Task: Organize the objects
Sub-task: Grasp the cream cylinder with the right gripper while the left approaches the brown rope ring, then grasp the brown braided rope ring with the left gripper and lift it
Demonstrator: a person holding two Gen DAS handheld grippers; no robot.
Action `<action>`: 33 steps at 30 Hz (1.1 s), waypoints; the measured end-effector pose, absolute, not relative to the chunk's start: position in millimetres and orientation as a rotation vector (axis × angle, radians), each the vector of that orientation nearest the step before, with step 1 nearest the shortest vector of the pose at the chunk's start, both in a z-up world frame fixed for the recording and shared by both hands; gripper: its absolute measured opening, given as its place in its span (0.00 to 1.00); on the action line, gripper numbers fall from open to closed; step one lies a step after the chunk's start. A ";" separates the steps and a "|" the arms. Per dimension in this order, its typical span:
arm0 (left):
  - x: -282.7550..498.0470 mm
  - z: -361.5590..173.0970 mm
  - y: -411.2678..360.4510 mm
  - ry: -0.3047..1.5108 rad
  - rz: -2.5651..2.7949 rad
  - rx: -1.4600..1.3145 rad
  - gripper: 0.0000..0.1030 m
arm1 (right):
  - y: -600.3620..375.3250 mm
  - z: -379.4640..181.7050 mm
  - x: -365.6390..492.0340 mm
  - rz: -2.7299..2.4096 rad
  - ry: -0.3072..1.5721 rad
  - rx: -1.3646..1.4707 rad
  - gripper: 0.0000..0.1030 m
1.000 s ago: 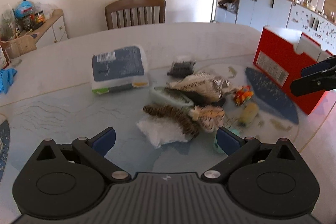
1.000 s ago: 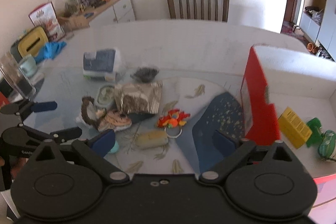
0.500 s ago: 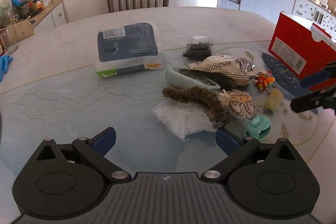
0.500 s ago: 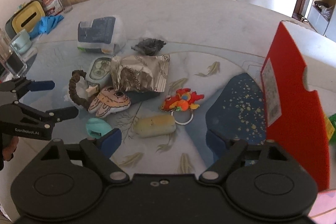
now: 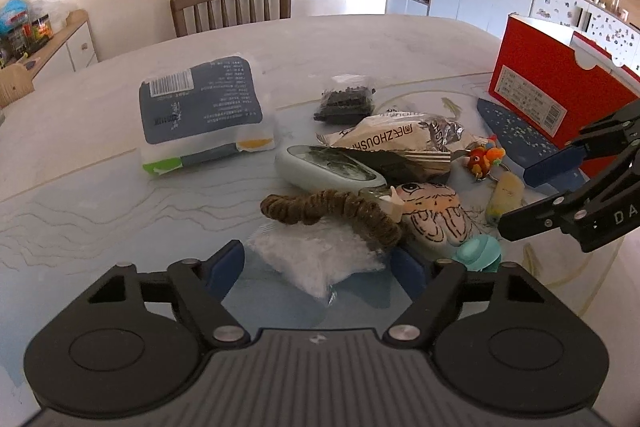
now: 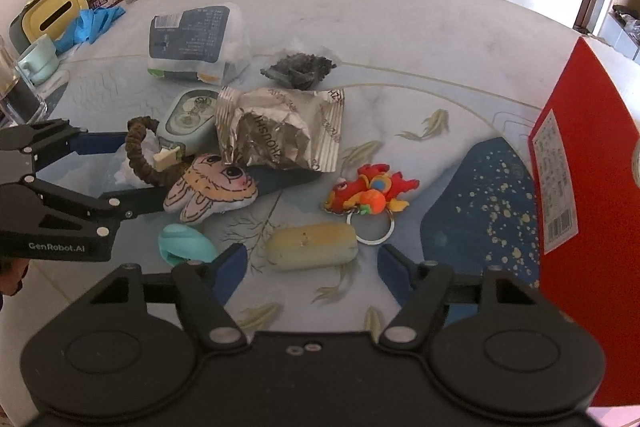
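left gripper (image 5: 318, 269): jaws have just been closing, part open around a white plastic bag (image 5: 316, 257) on the table (image 5: 80, 187), pads apart from it. right gripper (image 6: 310, 261): jaws have just been closing, part open beside a yellow roll (image 6: 311, 246), not gripping. right wrist view alone shows a blue glove (image 6: 90, 25); left wrist view alone shows the red box (image 5: 556, 87) label head-on.

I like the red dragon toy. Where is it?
In the right wrist view, the dragon keyring lies on the table, right of the bunny plush, just beyond the yellow roll, left of the red box.
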State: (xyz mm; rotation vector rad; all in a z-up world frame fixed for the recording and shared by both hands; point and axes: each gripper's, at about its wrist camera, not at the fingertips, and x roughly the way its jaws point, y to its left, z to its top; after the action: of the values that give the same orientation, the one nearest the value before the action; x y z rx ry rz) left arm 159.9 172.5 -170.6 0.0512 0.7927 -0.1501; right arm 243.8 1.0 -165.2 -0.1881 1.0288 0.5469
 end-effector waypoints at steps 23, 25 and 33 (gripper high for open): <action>135.8 -155.2 175.0 0.828 -0.100 0.016 0.34 | -10.9 -153.4 224.0 0.560 1.003 -0.140 0.48; 127.8 -151.1 176.8 0.823 -0.088 0.003 0.34 | -14.6 -149.6 219.1 0.562 1.000 -0.125 0.48; 100.3 -133.0 174.3 0.797 -0.076 -0.023 0.34 | -25.3 -140.1 198.7 0.595 0.995 -0.103 0.48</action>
State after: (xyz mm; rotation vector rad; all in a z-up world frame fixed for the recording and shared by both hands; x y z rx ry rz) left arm 100.3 174.3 -133.0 -0.0233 0.7971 -0.0756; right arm 198.7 -25.3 -140.1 -0.1030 0.9955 0.5955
